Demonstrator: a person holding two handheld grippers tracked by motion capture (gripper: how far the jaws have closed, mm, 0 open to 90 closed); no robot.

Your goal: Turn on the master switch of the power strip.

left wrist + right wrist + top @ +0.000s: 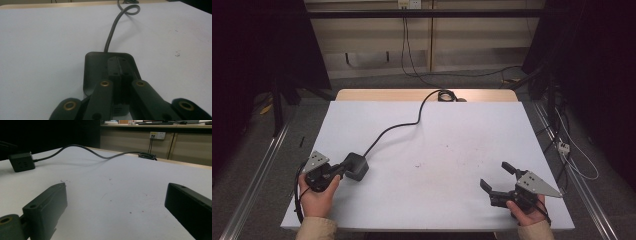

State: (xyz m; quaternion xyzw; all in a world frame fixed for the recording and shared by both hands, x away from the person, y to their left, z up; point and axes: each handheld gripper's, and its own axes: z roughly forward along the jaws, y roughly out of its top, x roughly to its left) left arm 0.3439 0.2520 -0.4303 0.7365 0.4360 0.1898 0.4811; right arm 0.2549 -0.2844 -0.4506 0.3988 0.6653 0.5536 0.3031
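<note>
A black cube-shaped power box (357, 165) sits on the white tabletop (447, 135) at the left, and its dark cable (395, 127) runs toward the far edge. My left gripper (344, 170) is shut, pads pressed together, with nothing between them. In the left gripper view its tips (119, 63) lie over the top of the box (95, 67). My right gripper (496, 175) rests near the front right corner, jaws wide open and empty. The right gripper view looks between the spread jaws (117, 188) across the table to the box (21, 162) and cable (82, 148).
The cable ends in a coil (446, 95) at the table's far wooden edge. A wall socket (157, 135) sits on the panel behind. Metal rails (257, 170) run along both sides of the table, with loose wires (569, 150) on the floor at the right.
</note>
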